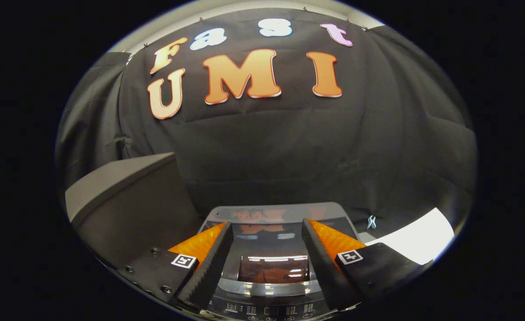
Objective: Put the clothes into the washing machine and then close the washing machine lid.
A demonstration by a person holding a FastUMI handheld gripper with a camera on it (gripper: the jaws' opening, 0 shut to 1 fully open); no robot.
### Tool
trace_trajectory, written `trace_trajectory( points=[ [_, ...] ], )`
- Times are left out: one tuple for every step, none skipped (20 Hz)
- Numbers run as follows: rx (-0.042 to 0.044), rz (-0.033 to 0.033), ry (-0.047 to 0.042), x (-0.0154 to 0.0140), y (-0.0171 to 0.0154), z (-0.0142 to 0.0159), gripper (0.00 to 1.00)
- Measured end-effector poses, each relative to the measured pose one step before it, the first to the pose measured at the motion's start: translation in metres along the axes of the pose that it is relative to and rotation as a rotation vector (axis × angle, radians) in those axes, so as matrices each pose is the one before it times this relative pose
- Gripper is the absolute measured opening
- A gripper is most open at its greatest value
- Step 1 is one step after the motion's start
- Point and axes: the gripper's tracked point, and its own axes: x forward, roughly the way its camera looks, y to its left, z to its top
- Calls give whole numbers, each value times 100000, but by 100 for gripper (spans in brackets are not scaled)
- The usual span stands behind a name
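Gripper view looks down and forward over the top of the washing machine [273,249], which sits at the lower centre of the frame, below the gripper [266,229] and between its two fingers. The washing machine lid [273,238] lies flat and closed over the tub; its dark glossy panel mirrors the wall behind it and some bright strips of light. A darker reddish window shows in the lid toward its near end, directly between the fingers. What lies under that window I cannot tell. At the very bottom centre of the frame runs the control panel [271,308], a curved strip with small buttons and markings, closest to the camera.

The jaws stand wide open, the fingers spread to either side of the lid with a broad gap between them. Nothing is held between them, and neither finger visibly touches the lid; they hang above it.

At the left of the frame, beside the machine, stands a large grey box-like unit [124,209] with a slanted lighter top. At the lower right of the frame, past the right finger, a white flat surface [416,240] shows, and a small pale blue clip [371,221] sits just beyond the machine's far right corner.
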Motion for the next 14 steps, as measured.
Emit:
trace_trajectory(
  points=[
    [-359,89,-2988,-811,329,1367,99],
    [-43,204,-2463,-945,321,1204,99],
    [384,301,-2452,-842,423,1308,99],
    [262,548,-2306,-923,414,1302,99],
    [73,450,-2455,-813,469,1442,99],
    [-594,147,-2029,-789,396,1372,99],
    [-1282,362,-1835,-765,323,1401,99],
    [-1390,291,-1801,-785,320,1447,99],
    [-944,113,-1290,-848,208,1291,99],
    [-19,428,-1014,-1003,125,1024,99],
    [583,1036,-940,-927,378,1140,99],
    [1113,1009,-1274,-750,250,1087,99],
    [1214,650,-919,-626,243,1017,99],
    [1090,485,-791,-708,-35,930,99]
  ],
)
